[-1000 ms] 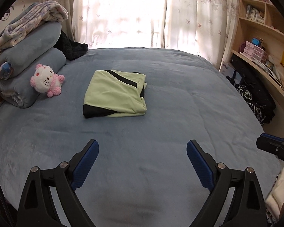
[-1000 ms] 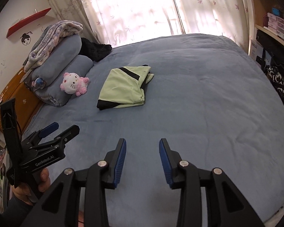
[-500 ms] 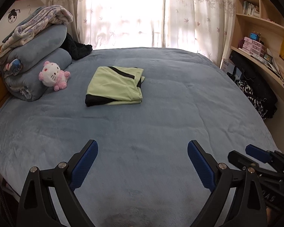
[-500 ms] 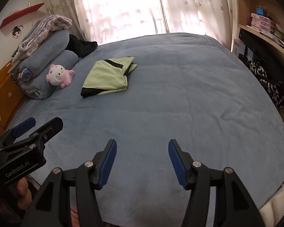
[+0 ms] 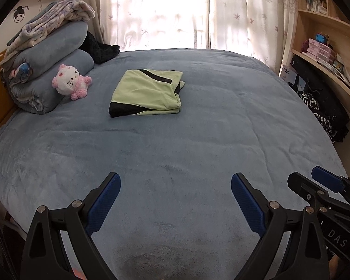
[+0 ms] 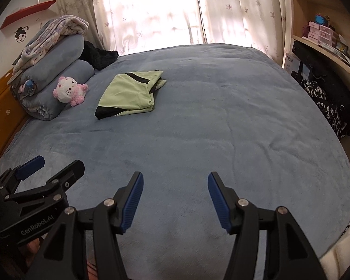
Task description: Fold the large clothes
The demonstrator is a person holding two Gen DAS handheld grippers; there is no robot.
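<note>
I see the shirt folded into a flat green rectangle with black bands, lying mid-bed beside a plush. My left gripper gapes wide and empty; my right gripper, jaws just opened, holds nothing.

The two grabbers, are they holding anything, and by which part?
Nothing is held. The left gripper and the right gripper are both open over the bed; the folded green garment lies untouched.

A wide bed covered in blue-grey plush carried a folded green-and-black garment lying flat toward its far left. Near that lay a pink-and-white plush cat, touching stacked rolled blankets by the headboard.
</note>
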